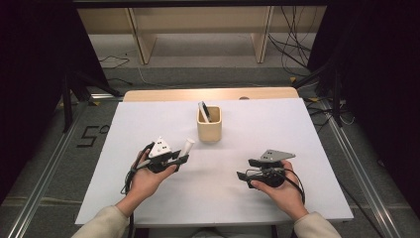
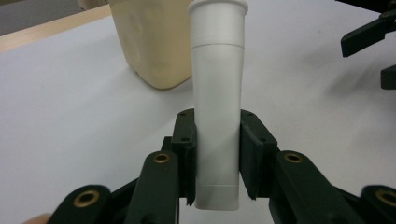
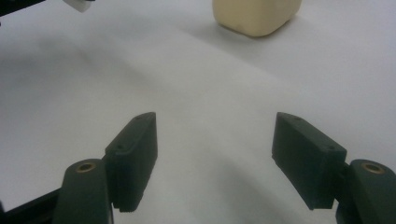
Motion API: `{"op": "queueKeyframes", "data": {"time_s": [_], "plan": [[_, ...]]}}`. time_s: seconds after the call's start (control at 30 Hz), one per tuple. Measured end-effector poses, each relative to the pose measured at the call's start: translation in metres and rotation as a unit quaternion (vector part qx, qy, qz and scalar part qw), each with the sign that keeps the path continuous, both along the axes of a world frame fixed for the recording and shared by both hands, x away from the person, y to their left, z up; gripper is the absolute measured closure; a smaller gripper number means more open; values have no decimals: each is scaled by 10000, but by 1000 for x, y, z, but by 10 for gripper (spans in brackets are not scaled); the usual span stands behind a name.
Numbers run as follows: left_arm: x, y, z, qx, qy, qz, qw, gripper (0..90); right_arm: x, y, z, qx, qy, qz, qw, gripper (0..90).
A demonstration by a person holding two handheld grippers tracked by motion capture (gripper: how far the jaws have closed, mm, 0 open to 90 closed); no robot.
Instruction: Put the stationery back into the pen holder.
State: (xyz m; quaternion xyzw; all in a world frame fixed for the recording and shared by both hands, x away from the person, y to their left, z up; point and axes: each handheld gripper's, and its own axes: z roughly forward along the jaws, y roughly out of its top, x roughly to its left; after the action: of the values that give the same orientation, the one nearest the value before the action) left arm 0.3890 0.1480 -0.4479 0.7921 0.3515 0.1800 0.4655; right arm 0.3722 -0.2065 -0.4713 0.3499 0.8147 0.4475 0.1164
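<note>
White tube [image 2: 218,112]: a capped plastic tube, cap end pointing away from the person, flat crimped end toward the palm. It sits between the pads of the left gripper [image 1: 174,157], whose jaws are clamped on its lower body from both sides; the left gripper view shows both pads pressed flat against it with no gap. In the high view the tube [image 1: 188,146] sticks out past the jaws toward the cup, lifted off the sheet, slanted rather than upright.

Cup [image 1: 209,124]: a cream square holder standing on the white sheet [image 1: 297,129] just beyond the tube's cap end, near but not touching. One dark-and-white item [image 1: 204,111] already leans inside it against the left wall; what it is I cannot tell.

Right gripper [image 1: 250,168]: held low over the sheet on the person's right, well apart from tube and cup. Its jaws stand wide apart with nothing between them, as its own view shows [image 3: 215,163].

Step in hand, as I judge it: the tube is picked up and in carry, bound for the cup. Not yet over the opening.

Next move would call for: raising the tube above the rim, tipping it closer to vertical so one end goes in first, aiming at the free space right of the leaning item, then releasing only once it is well inside. The cup is light-looking; a knock on its rim could shift it, and the idle right gripper could steady it.
</note>
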Motion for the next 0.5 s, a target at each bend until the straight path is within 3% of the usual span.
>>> {"op": "queueKeyframes", "data": {"time_s": [0.5], "plan": [[16,-13,14,-99,-224,78,9997,705,0,0,-1,0,24,-3,10000,321]]}}
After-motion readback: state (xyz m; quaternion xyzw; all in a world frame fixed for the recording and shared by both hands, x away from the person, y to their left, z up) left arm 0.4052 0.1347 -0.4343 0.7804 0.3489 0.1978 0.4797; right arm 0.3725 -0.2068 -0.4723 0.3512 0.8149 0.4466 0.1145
